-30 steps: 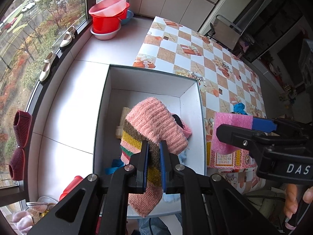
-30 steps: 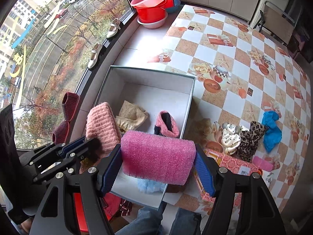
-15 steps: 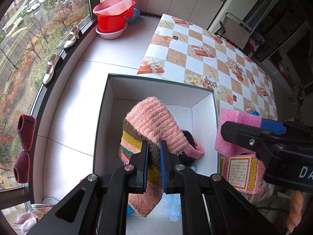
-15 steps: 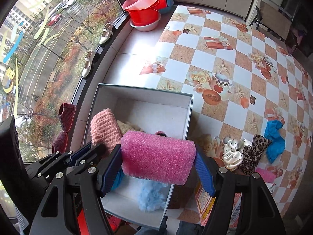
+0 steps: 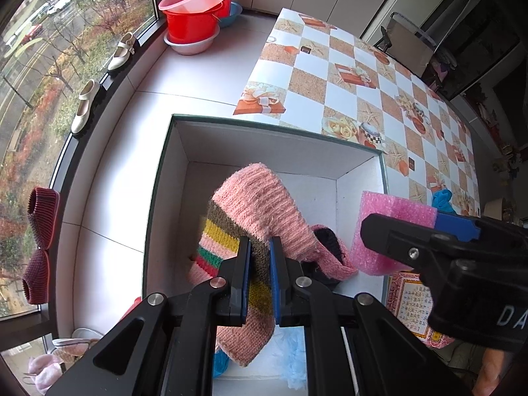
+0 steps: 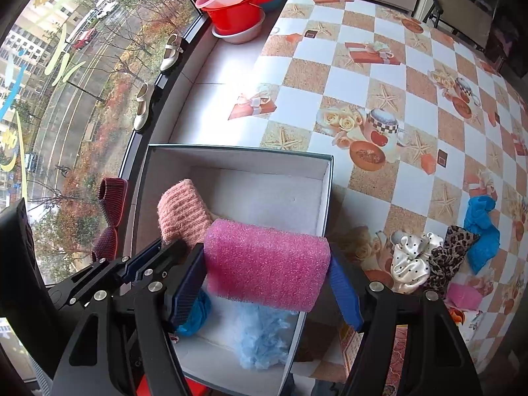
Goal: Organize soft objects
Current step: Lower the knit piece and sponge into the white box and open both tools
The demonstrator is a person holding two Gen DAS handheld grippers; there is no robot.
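Observation:
My left gripper (image 5: 260, 247) is shut on a pink knitted sock with coloured stripes (image 5: 260, 204), which hangs over the white cardboard box (image 5: 184, 151). My right gripper (image 6: 267, 260) is shut on a pink foam pad (image 6: 267, 264) across its width, held above the box's right wall (image 6: 325, 198). From the right wrist view the sock (image 6: 183, 211) shows left of the foam, and the foam (image 5: 392, 231) shows at the right in the left wrist view. Inside the box lie a small pink sock with a dark inside (image 5: 330, 257), a pale blue fluffy piece (image 6: 260, 340) and a blue item (image 6: 198, 313).
The checkered table (image 6: 396, 66) holds a white dotted scrunchie (image 6: 412, 257), a leopard scrunchie (image 6: 452, 254), a blue cloth (image 6: 481, 231) and a pink piece (image 6: 465, 297). Red basins (image 5: 194, 16), cream shoes (image 5: 85, 105) and dark red slippers (image 5: 39, 241) sit along the window ledge.
Both grippers have sunk and moved forward over the box with their loads still held; the box looks larger and the beige item on its floor is now hidden behind the sock.

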